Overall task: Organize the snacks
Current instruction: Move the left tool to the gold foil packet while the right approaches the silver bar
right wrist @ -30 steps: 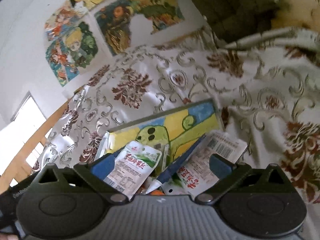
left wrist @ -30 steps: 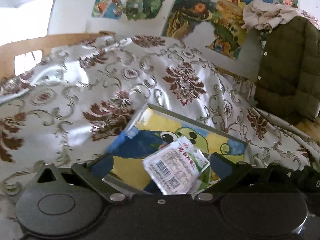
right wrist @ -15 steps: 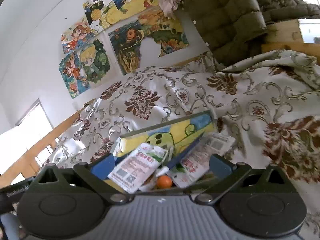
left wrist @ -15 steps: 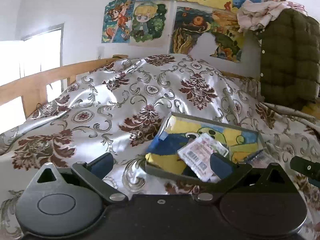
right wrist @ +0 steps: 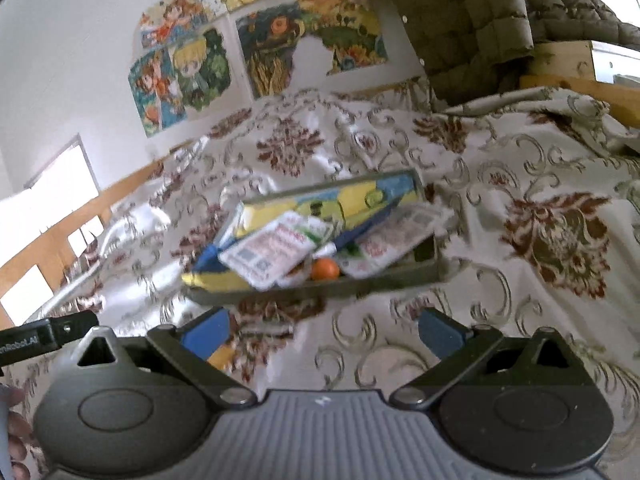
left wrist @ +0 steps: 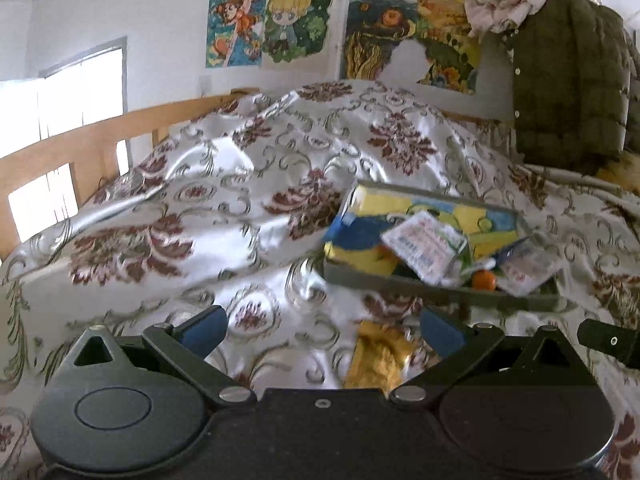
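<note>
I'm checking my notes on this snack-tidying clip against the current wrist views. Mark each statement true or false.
1. Both grippers are open and hold nothing. True: left gripper, right gripper.
2. The tray holds only an orange ball. False: the small orange ball lies among white snack packets.
3. A golden packet lies on the bedspread, outside the tray. True.
4. The tray rests on a bare wooden table. False: it rests on the patterned bedspread.
</note>
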`<state>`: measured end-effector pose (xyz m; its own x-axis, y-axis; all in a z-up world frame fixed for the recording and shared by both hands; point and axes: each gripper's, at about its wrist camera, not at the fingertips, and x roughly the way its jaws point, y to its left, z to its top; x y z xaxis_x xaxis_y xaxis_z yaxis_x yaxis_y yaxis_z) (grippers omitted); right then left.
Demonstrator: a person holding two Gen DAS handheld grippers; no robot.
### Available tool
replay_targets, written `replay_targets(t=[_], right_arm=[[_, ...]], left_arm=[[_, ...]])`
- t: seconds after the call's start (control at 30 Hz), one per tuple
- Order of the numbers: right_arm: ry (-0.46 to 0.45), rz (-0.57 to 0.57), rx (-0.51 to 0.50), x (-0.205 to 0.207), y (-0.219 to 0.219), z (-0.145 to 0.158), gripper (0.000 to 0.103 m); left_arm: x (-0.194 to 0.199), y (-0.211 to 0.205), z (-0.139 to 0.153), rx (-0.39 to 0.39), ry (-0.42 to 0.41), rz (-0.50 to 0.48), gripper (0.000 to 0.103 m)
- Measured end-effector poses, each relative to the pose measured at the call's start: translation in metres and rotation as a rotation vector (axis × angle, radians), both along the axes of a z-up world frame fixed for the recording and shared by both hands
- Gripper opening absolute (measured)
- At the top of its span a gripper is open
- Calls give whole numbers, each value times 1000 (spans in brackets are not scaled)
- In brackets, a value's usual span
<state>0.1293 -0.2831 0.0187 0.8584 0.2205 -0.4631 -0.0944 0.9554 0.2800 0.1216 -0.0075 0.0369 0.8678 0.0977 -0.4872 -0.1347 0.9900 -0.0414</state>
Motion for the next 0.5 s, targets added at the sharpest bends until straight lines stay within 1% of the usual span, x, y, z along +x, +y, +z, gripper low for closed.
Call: replay_targets(t=[0.2, 0.33, 0.4, 0.5], right_arm=[[70, 22, 8, -12, 2, -9, 103], [140, 22, -3, -13, 3, -19, 103], [186, 43, -5, -10, 5, -25, 103], [223, 56, -14, -7, 9, -30, 103]], left_arm=[[-10, 5, -23, 18, 94, -50, 102], [-14, 9, -37, 4, 130, -43, 102], [-15, 10, -42, -8, 142, -42, 102], [-16, 9, -46, -2, 153, -48, 102]])
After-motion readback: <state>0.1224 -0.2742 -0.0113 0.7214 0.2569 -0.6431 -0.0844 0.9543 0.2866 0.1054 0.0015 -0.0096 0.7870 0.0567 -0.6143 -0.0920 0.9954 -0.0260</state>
